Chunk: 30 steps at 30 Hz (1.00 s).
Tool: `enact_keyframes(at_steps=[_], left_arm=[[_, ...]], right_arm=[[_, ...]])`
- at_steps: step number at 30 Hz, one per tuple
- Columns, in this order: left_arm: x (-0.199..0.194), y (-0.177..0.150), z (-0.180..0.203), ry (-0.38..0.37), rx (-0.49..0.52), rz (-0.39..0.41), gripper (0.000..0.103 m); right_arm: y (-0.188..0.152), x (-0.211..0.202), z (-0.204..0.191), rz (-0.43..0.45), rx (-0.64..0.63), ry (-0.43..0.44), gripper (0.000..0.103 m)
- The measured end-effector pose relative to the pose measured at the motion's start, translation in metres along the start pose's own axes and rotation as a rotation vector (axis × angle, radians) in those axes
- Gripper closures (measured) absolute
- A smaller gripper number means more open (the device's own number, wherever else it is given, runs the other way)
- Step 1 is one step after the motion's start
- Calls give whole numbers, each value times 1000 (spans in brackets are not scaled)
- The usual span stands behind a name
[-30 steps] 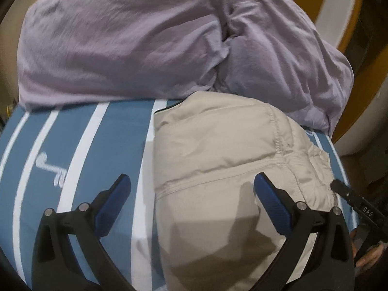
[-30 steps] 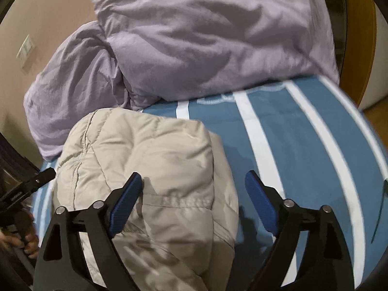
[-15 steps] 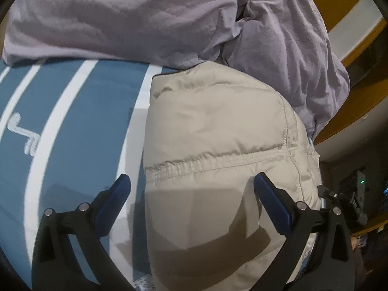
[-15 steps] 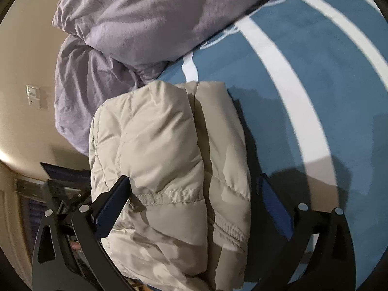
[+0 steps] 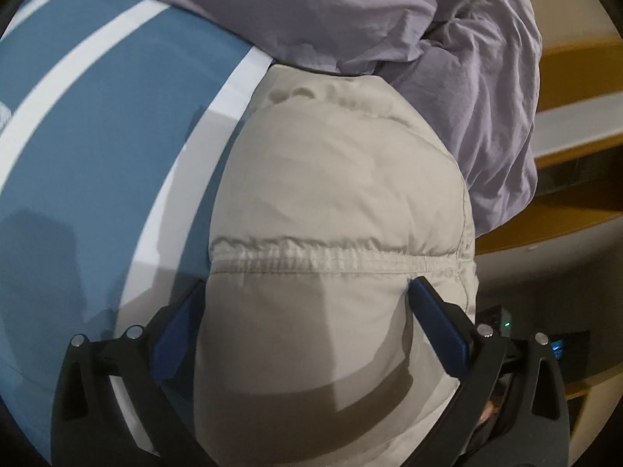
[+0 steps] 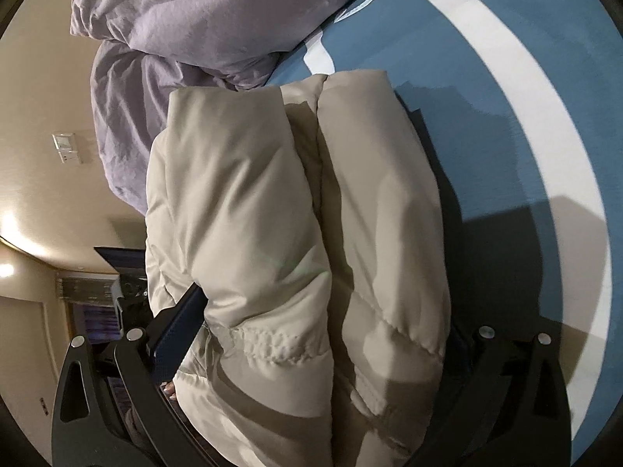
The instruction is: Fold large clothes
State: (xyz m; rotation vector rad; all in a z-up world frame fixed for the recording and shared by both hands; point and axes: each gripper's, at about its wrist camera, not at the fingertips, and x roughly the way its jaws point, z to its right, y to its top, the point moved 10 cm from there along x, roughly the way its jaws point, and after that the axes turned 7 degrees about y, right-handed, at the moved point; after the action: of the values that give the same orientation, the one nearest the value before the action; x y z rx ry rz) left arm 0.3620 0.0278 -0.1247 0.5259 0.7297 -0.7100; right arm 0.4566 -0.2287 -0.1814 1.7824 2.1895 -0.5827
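Evidently the beige puffer jacket (image 5: 335, 202) lies folded into a thick bundle on the blue striped bed (image 5: 97, 124), against the lilac duvet (image 5: 486, 89). Both the left gripper (image 5: 309, 323) and right gripper (image 6: 323, 327) straddle its near end with fingers (image 5: 177, 330) spread wide, flanking the padding without visibly squeezing it, probably to hold the 2 stacked layers together.

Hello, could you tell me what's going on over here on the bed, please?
A person is folding a puffy beige jacket on a blue-and-white striped bedspread, using handheld tongs in each hand. The jacket is already bundled into a thick fold beside a heap of lilac bedding. The left tongs and the right tongs both straddle the bundle, spread wide, the right having just been opening.
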Motion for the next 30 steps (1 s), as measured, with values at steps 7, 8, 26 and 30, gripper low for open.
enact_keyframes(at_steps=[7,8,26,30], left_arm=[[0,0,4,-30,-40,-9,3],[-1,0,4,-36,-42,-9,6],[-63,76,-6,-15,-19,123,21],[-62,88,-21,46,-17,146,21]], right_arm=[[14,0,7,-15,8,86,2],[18,-2,7,-17,3,97,5],[49,56,-37,-10,-61,244,28],[41,70,-41,-12,-49,196,28]])
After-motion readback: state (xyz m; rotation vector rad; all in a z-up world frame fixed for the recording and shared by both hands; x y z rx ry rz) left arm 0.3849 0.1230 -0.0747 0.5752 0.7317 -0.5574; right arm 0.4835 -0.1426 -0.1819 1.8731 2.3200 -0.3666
